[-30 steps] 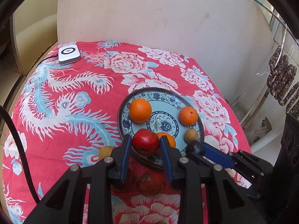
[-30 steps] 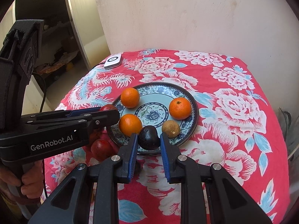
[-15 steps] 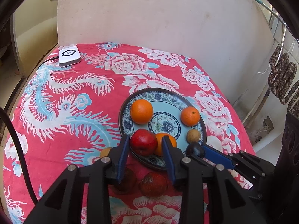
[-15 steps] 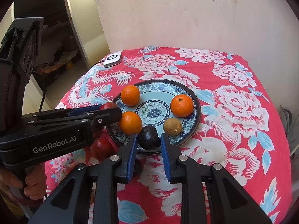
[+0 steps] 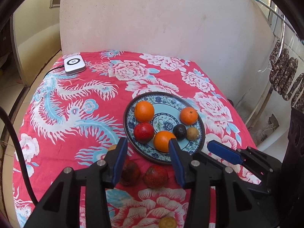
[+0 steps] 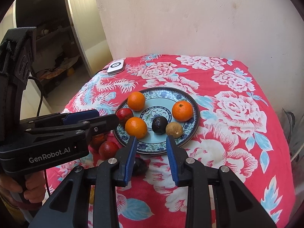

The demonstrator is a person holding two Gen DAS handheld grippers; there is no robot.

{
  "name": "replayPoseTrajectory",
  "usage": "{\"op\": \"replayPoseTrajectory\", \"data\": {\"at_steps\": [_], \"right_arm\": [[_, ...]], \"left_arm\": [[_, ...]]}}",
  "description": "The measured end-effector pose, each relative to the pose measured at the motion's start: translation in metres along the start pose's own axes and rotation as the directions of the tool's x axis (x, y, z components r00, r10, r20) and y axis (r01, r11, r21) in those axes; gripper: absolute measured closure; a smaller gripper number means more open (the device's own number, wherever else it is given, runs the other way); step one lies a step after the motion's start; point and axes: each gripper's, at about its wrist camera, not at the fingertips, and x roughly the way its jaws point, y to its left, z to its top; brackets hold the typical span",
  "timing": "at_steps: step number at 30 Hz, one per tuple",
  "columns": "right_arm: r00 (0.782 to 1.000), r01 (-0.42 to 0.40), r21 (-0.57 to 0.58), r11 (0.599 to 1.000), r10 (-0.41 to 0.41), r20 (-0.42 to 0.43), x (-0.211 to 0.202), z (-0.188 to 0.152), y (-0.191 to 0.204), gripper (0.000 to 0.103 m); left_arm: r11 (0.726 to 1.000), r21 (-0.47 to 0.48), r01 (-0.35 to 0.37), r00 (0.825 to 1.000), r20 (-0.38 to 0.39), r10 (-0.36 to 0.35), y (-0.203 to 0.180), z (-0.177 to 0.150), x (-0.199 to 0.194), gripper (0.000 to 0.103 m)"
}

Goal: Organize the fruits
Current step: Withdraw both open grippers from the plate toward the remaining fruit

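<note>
A blue patterned plate (image 5: pixel 165 157) (image 6: pixel 193 125) on the red floral cloth holds three oranges, a red fruit (image 5: pixel 143 132) (image 6: pixel 124 114), a dark fruit (image 5: pixel 179 131) (image 6: pixel 159 125) and a brownish fruit (image 5: pixel 192 133) (image 6: pixel 174 129). My left gripper (image 5: pixel 147 146) is open and empty, just before the plate's near rim. My right gripper (image 6: pixel 151 138) is open and empty over the plate's near rim. Two red fruits (image 5: pixel 155 176) (image 6: pixel 108 149) lie on the cloth near the plate. A dark fruit (image 6: pixel 139 166) lies under the right gripper.
A white device (image 5: pixel 74 64) (image 6: pixel 115 67) with a cable sits at the table's far left corner. A wall stands behind the table. Small yellowish fruits (image 5: pixel 167 222) lie on the near cloth. Dark sausages (image 5: pixel 285 76) hang at the right.
Both grippers opened and drew back. The left let go of the red fruit and the right let go of the dark fruit; both fruits now rest on the plate.
</note>
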Motion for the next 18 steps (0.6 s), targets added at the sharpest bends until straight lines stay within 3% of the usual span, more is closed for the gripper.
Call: {"op": "replayPoseTrajectory", "data": {"at_steps": [18], "right_arm": [[0.999,-0.007,0.014,1.000,0.007,-0.035,-0.013,-0.016,0.013,0.070]], "left_arm": [[0.998,-0.027,-0.063,0.998,0.008,0.063,0.022,-0.024,-0.042,0.053]]}}
